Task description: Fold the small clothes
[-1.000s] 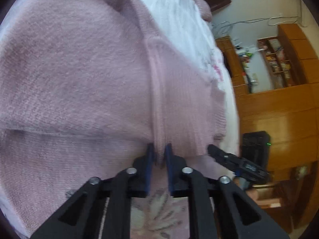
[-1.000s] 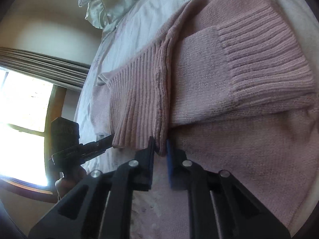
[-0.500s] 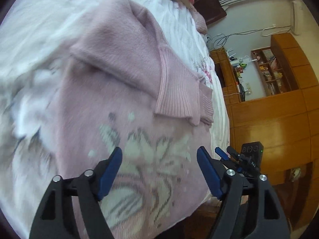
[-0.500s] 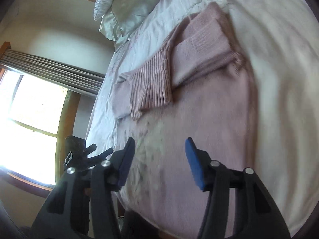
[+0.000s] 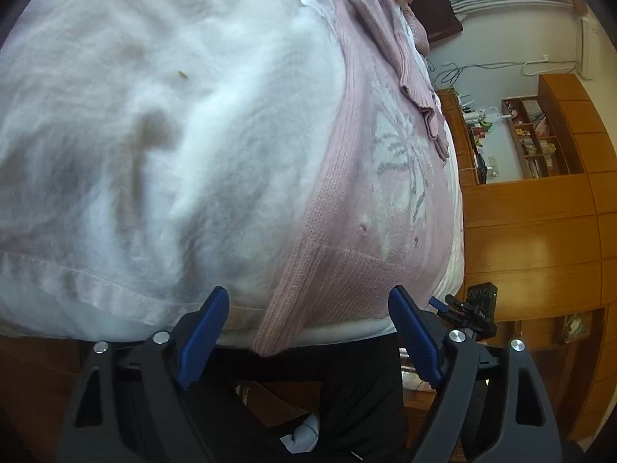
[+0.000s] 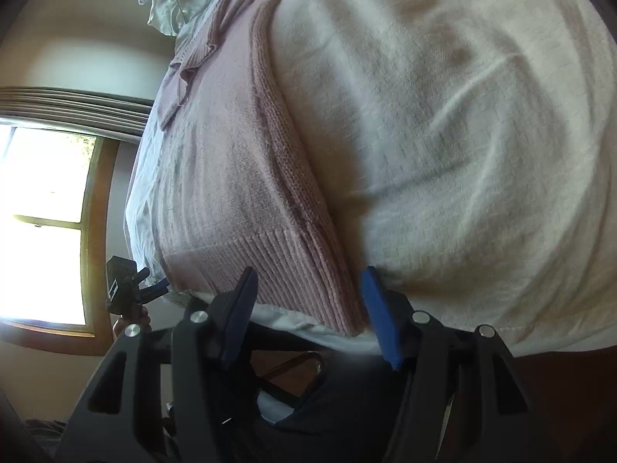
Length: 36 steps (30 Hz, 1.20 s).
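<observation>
The sweater (image 5: 358, 208) lies flat on the bed (image 5: 154, 115), sleeves folded in, its ribbed hem (image 6: 293, 274) at the near edge, one corner drooping over. The left claw (image 5: 308, 332) and right claw (image 6: 308, 308) are both spread wide, each framing a hem corner and holding nothing. A shallow bite could catch one knit layer only (the corner hangs loose), skewing the fold. Half a second ago both claws hovered higher over the sweater's middle; now they sit low at the hem.
</observation>
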Available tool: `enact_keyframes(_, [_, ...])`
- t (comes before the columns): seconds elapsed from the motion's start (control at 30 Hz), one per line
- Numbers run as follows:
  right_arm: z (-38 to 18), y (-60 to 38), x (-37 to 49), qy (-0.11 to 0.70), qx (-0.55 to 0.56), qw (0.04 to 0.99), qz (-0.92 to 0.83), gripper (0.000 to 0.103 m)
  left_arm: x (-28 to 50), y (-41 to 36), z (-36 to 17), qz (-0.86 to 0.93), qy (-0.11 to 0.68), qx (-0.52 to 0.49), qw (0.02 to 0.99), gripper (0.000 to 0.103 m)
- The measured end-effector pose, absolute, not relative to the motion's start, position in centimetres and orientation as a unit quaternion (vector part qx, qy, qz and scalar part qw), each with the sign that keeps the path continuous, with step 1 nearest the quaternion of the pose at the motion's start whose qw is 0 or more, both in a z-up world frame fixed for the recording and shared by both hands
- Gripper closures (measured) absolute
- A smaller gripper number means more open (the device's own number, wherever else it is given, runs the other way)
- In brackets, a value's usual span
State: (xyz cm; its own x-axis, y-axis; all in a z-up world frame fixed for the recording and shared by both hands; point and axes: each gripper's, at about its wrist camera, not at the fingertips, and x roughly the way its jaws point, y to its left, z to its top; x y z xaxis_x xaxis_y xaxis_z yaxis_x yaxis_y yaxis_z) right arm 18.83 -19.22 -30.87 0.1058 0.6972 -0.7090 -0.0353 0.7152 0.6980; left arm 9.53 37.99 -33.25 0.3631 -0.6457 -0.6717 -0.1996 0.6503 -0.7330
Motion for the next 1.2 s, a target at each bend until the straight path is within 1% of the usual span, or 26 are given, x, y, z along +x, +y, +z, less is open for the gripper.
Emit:
enact_keyframes(0.07, [-31.6,-18.2,19.1,0.619,0.27,0.686,0.271,0.046,10.1,37.7,-33.6,-0.149,0.553,-0.376,0.728,0.017])
enact_keyframes(0.1, [-31.9,-17.8,19.0,0.621,0.267,0.685,0.273,0.046,10.3,37.3,-33.5,-0.151,0.557,-0.373,0.726,0.014])
enact_keyframes(0.13, [-32.2,-17.7,18.8,0.622,0.264,0.684,0.275,0.046,10.4,37.2,-33.4,-0.152,0.562,-0.366,0.726,0.013])
enact_keyframes(0.33, [-32.4,-18.2,17.9,0.614,0.275,0.682,0.287,0.046,9.9,34.8,-32.3,-0.201,0.576,-0.326,0.722,0.013])
enact_keyframes(0.43, [-33.0,-18.4,18.2,0.615,0.284,0.676,0.291,0.046,10.9,34.5,-33.2,-0.202,0.573,-0.361,0.707,0.015])
enact_keyframes(0.47, [-33.1,-18.4,18.3,0.614,0.285,0.674,0.294,0.046,11.0,34.4,-33.4,-0.205,0.572,-0.363,0.706,0.026])
enact_keyframes(0.5, [-33.2,-18.2,18.2,0.614,0.286,0.671,0.301,0.046,10.9,34.3,-33.6,-0.209,0.574,-0.365,0.703,0.045])
enact_keyframes(0.57, [-33.6,-18.6,18.3,0.615,0.285,0.667,0.31,0.047,10.9,33.9,-34.0,-0.209,0.582,-0.362,0.698,0.07])
enact_keyframes(0.6, [-33.8,-18.7,18.3,0.617,0.283,0.666,0.31,0.051,10.7,33.8,-34.1,-0.207,0.582,-0.362,0.698,0.076])
enact_keyframes(0.63, [-34.1,-18.9,18.3,0.619,0.283,0.664,0.309,0.055,10.6,33.9,-34.2,-0.207,0.579,-0.37,0.696,0.076])
enact_keyframes(0.73, [-34.3,-19.0,18.1,0.618,0.291,0.658,0.316,0.057,10.5,34.6,-34.7,-0.206,0.571,-0.397,0.688,0.076])
enact_keyframes(0.77, [-34.3,-18.8,18.1,0.619,0.287,0.658,0.318,0.06,10.4,34.7,-34.7,-0.205,0.569,-0.401,0.688,0.077])
enact_keyframes(0.8, [-34.4,-18.6,18.0,0.622,0.282,0.656,0.321,0.073,10.4,34.7,-34.8,-0.204,0.569,-0.402,0.688,0.085])
enact_keyframes(0.83, [-34.5,-18.6,18.0,0.626,0.279,0.653,0.323,0.091,10.2,34.8,-34.9,-0.201,0.569,-0.404,0.687,0.094])
enact_keyframes(0.9, [-34.3,-18.9,17.9,0.62,0.284,0.658,0.319,0.094,9.8,34.8,-34.7,-0.192,0.555,-0.419,0.692,0.095])
enact_keyframes(1.03, [-33.0,-20.5,17.0,0.588,0.336,0.659,0.327,0.096,7.9,35.4,-34.5,-0.202,0.51,-0.472,0.69,0.095])
enact_keyframes(1.2, [-30.2,-22.6,15.0,0.544,0.375,0.668,0.342,0.096,5.5,35.2,-32.3,-0.229,0.461,-0.489,0.704,0.096])
